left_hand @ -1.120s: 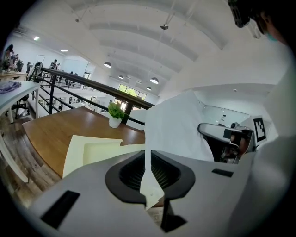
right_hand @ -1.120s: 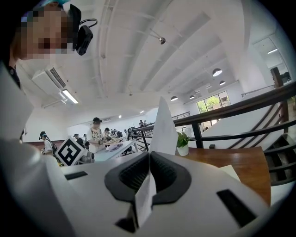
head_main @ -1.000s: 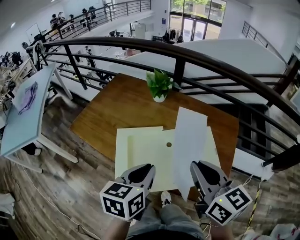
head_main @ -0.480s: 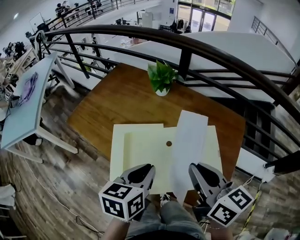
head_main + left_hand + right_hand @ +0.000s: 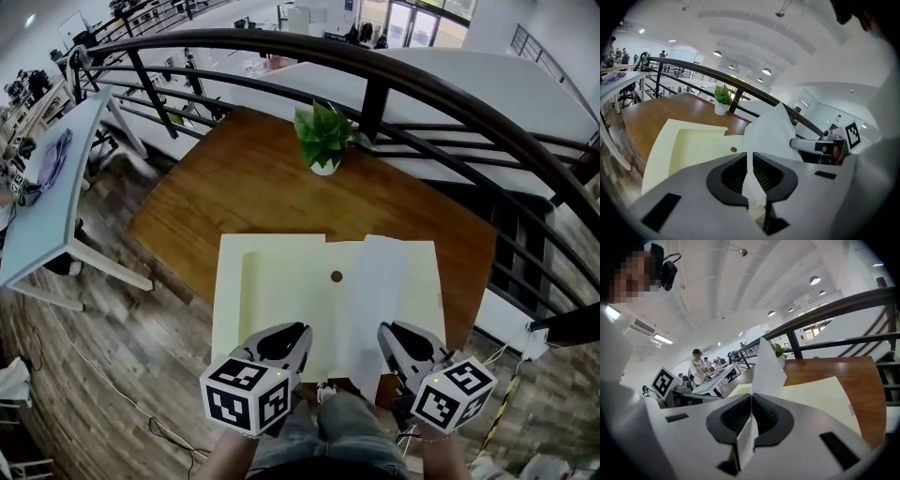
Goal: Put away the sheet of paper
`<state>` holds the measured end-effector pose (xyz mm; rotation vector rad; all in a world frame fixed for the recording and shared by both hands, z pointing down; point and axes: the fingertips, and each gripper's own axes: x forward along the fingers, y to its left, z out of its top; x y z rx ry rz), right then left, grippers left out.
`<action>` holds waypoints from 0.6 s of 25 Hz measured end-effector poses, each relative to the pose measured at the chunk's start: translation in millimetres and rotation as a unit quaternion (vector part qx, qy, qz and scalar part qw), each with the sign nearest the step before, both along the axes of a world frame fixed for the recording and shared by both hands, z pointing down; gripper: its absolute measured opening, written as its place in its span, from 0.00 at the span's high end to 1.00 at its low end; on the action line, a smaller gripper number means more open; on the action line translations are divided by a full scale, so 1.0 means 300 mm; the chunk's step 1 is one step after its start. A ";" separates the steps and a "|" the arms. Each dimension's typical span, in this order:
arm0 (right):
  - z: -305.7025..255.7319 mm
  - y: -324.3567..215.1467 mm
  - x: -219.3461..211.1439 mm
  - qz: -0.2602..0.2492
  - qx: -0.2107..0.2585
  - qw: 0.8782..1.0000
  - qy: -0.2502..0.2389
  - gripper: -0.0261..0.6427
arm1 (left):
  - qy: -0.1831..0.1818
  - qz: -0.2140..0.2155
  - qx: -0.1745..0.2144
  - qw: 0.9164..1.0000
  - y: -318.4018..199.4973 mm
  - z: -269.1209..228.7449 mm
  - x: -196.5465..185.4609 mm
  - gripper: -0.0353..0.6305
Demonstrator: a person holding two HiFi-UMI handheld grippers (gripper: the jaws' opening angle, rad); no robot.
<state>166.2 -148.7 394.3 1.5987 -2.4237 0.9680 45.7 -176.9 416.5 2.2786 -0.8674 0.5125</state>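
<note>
Head view: paper [image 5: 370,300] lower than before

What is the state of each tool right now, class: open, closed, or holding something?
Left tool: closed on the sheet of paper.
Right tool: closed on the same sheet of paper.

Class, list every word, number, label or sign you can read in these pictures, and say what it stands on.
No readable text anywhere.
Sheet of paper: visible side blank.
Cream folder: no print.
Left marker cube, right marker cube: black-and-white square patterns, no letters.
Background: too small to read.
</note>
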 end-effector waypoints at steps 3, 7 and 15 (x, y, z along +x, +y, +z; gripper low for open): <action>0.037 -0.004 0.024 -0.001 -0.014 1.000 0.007 0.91 | -0.004 -0.002 -0.010 1.000 0.002 0.021 0.007 0.87; 0.085 -0.012 0.053 -0.010 -0.034 0.999 0.028 0.91 | -0.008 -0.003 -0.018 1.000 -0.001 0.043 0.016 0.87; 0.133 -0.024 0.062 -0.036 -0.054 0.997 0.050 0.91 | -0.012 -0.001 -0.034 0.999 -0.012 0.089 0.036 0.87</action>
